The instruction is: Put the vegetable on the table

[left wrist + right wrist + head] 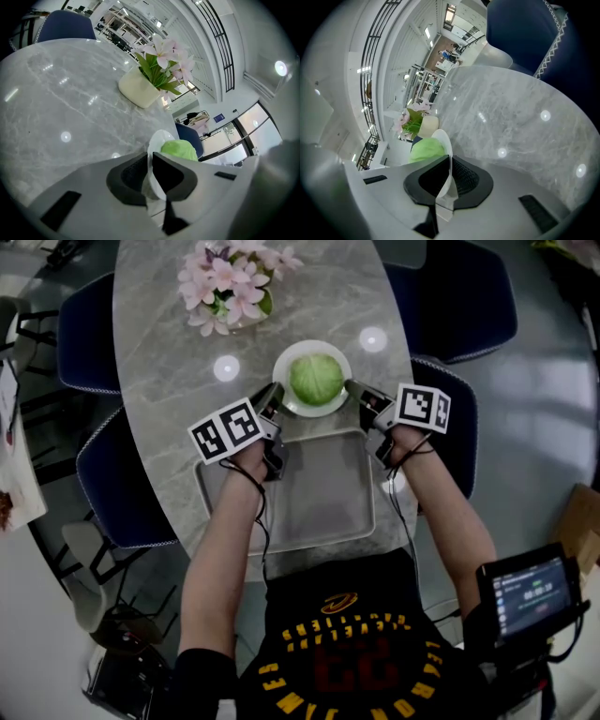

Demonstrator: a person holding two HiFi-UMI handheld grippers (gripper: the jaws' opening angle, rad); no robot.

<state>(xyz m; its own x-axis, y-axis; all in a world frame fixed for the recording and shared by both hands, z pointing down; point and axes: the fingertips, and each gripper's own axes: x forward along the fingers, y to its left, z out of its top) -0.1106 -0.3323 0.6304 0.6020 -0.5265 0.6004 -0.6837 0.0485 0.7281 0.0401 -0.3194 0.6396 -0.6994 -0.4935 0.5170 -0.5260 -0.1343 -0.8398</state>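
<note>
1. Your left gripper point(275, 392) and right gripper point(354, 387) are each clamped on opposite rims of the plate point(284, 360).
2. The cabbage point(316, 379) sits loose on it, over the table point(159, 334) beyond the tray point(319, 493).
3. Risk: an uneven release tilts the plate; the cabbage rolls off.

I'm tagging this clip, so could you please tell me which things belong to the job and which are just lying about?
In the job: cabbage, white plate under it, left gripper and right gripper both shut on its rim, marble table.
Lying about: grey tray, flower pot, blue chairs.
</note>
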